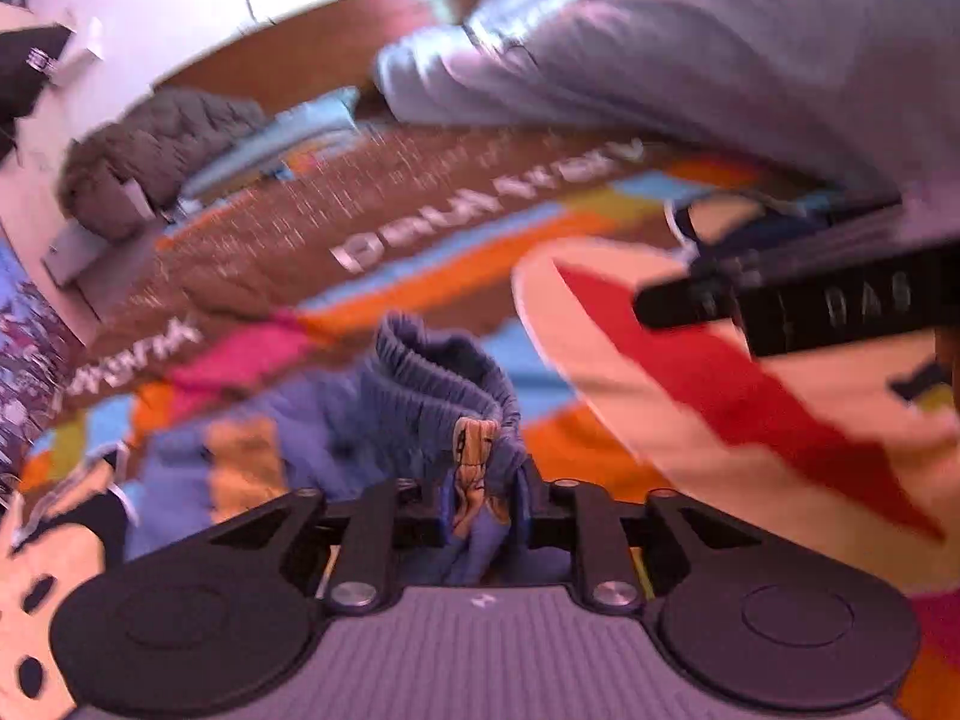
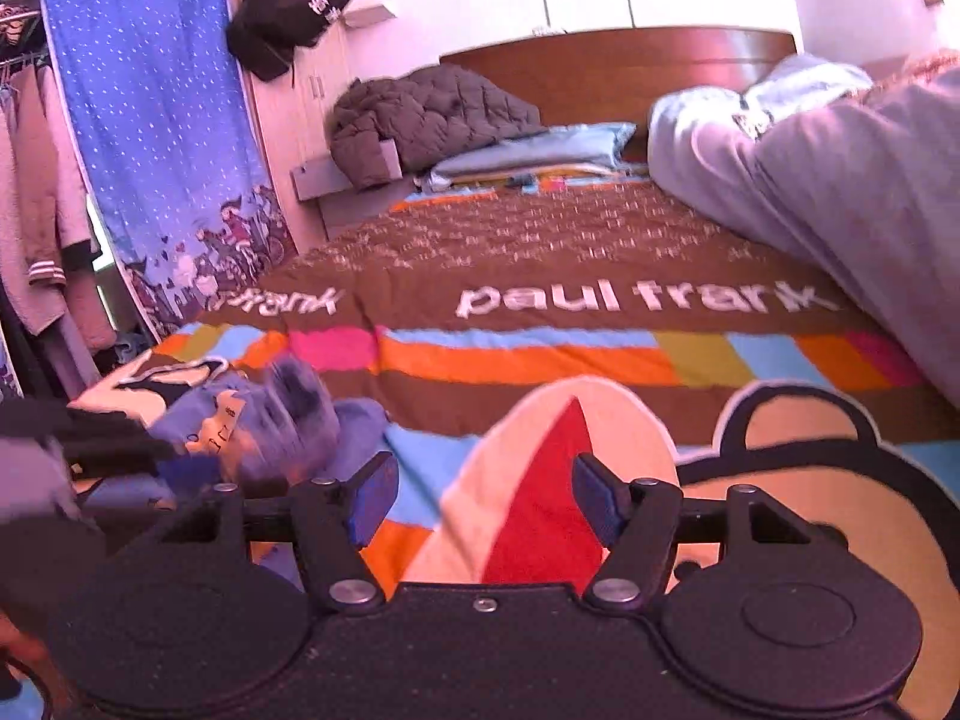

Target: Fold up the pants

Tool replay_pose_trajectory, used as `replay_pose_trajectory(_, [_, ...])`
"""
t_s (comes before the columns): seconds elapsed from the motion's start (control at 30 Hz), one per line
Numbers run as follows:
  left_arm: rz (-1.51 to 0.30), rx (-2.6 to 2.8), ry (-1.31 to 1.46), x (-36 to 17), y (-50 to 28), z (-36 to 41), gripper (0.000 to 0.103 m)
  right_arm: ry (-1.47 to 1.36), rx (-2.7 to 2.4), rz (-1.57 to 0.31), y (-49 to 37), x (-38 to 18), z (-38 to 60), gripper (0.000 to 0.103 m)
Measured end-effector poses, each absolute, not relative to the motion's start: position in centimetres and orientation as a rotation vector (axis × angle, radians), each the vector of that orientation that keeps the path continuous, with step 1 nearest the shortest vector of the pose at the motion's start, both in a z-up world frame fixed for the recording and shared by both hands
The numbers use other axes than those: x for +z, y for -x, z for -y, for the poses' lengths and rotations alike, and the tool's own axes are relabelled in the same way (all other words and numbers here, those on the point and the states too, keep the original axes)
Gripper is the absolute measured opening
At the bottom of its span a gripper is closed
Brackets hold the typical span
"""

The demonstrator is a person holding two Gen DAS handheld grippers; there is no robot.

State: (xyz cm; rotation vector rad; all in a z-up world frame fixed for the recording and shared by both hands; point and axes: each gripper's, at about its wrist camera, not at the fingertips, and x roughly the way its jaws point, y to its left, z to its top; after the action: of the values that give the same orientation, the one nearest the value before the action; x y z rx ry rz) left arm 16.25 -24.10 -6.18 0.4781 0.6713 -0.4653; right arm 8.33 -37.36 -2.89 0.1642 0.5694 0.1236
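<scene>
My left gripper is clamped on the blue pants, a bunch of fabric pinched between the pads with a small orange printed patch sitting right in the bite. The gathered elastic waistband stands up in a ruffled loop just ahead of my fingers, and the rest of the pants trails off low and to the left over the bedspread. The view here is smeared and tilted. From my right wrist camera, the pants are a blurred blue heap at the left, lying on the bedspread, with the dark body of my left gripper beside them at the frame's left edge. My right gripper hangs with its jaws standing wide apart, blue pads bare, nothing between them, only the cream and red cartoon print of the cover beneath. Across the brown band of the bedspread I read "paul frank" in white letters. Farther back, a brown quilted jacket is heaped near the wooden headboard, and a grey-clad leg stretches along the right side of the bed.
</scene>
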Motion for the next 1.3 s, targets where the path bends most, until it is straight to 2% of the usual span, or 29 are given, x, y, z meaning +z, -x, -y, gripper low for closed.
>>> replay_pose_trajectory(0.07, [-0.663,-0.481,-0.448,-6.1,-15.5,23.2,0.037,-0.15,0.128,-0.582,-8.5,-3.4,37.1,0.066])
replay_pose_trajectory(0.13, [-0.669,-0.508,-0.373,-5.3,-15.1,21.5,0.059,-0.138,0.129,-0.588,-8.5,-3.7,36.8,0.068])
replay_pose_trajectory(0.23, [-0.659,-0.531,-0.193,-3.0,-14.5,17.1,0.074,-0.127,0.119,-0.578,-8.3,-3.9,36.4,0.074])
replay_pose_trajectory(0.37, [-0.627,-0.364,0.004,-0.9,-15.9,10.6,0.074,-0.104,0.122,-0.549,-8.5,-3.4,34.5,0.075])
replay_pose_trajectory(0.43, [-0.686,-0.259,0.035,-1.5,-17.5,8.3,0.058,-0.118,0.158,-0.535,-9.3,-2.9,32.7,0.076])
replay_pose_trajectory(0.53, [-0.794,-0.17,0.068,-3.7,-19.2,5.7,0.053,-0.067,0.223,-0.503,-10.7,-2.1,28.9,0.079])
replay_pose_trajectory(0.73, [-0.779,-0.189,0.099,-5.9,-18.3,2.8,0.058,0.073,0.084,-0.57,-14.9,-4.2,26.2,0.077])
replay_pose_trajectory(0.8, [-0.767,-0.199,0.077,-6.3,-18.3,3.1,0.06,0.049,0.051,-0.608,-15.3,-5.7,28.6,0.082])
replay_pose_trajectory(0.83, [-0.762,-0.2,0.064,-6.3,-18.3,3.2,0.06,0.006,0.054,-0.627,-15.4,-6.1,29.7,0.09])
replay_pose_trajectory(0.87, [-0.758,-0.199,0.052,-6.4,-18.3,3.4,0.06,-0.05,0.057,-0.642,-15.6,-6.3,30.8,0.092])
replay_pose_trajectory(1.07, [-0.768,-0.205,0.057,-4.5,-18.6,3.3,0.061,-0.168,0.134,-0.647,-15.1,-3.6,31.4,0.089])
replay_pose_trajectory(1.1, [-0.745,-0.22,0.053,-3.9,-17.9,3.2,0.066,-0.165,0.158,-0.631,-14.4,-2.7,30.9,0.09])
replay_pose_trajectory(1.13, [-0.737,-0.24,0.041,-3.6,-17.7,3.2,0.072,-0.152,0.184,-0.619,-13.6,-2.0,30.4,0.09])
replay_pose_trajectory(1.23, [-0.804,-0.253,-0.008,-4.5,-17.4,3.5,0.072,-0.009,0.222,-0.616,-11.1,-1.7,27.8,0.092])
replay_pose_trajectory(1.3, [-0.809,-0.253,-0.005,-5.7,-16.9,3.2,0.073,0.097,0.19,-0.662,-10.4,-3.5,26.5,0.092])
